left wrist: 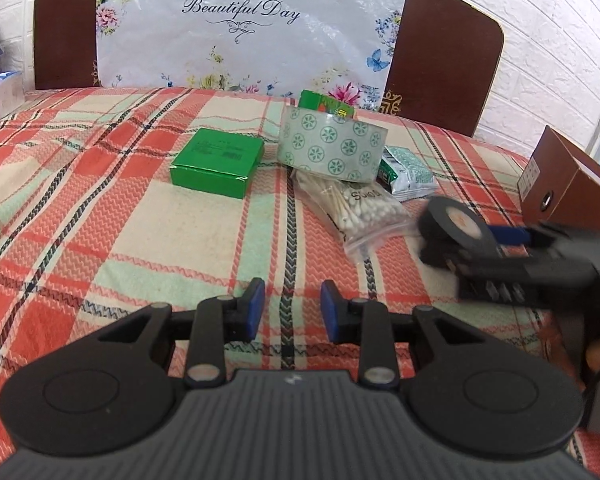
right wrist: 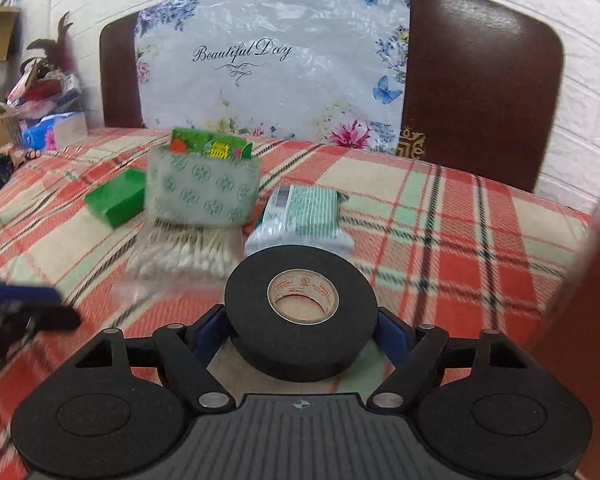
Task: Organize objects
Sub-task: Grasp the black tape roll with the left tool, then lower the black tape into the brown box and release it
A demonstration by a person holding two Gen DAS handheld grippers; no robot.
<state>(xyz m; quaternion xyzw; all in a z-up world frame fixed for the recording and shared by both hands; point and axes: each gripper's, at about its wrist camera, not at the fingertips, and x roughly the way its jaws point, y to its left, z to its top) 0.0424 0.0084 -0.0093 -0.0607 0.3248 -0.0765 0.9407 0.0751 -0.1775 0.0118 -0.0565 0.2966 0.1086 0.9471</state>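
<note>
- Green box [left wrist: 216, 167] sits far left of the cluster on the plaid tablecloth [left wrist: 100, 240].
- Left gripper [left wrist: 292, 312] hovers low over the cloth, blue pads a narrow gap apart, nothing between them.
- Patterned tape roll [left wrist: 332, 146] leans on a bag of cotton swabs [left wrist: 364, 210], a green packet [left wrist: 408, 172] just beside.
- Black tape roll [right wrist: 300, 304] lies flat between the right gripper [right wrist: 300, 330] fingers; whether both pads press it, I cannot tell.
- Brown cardboard box [left wrist: 560, 184] stands at the right edge.
</note>
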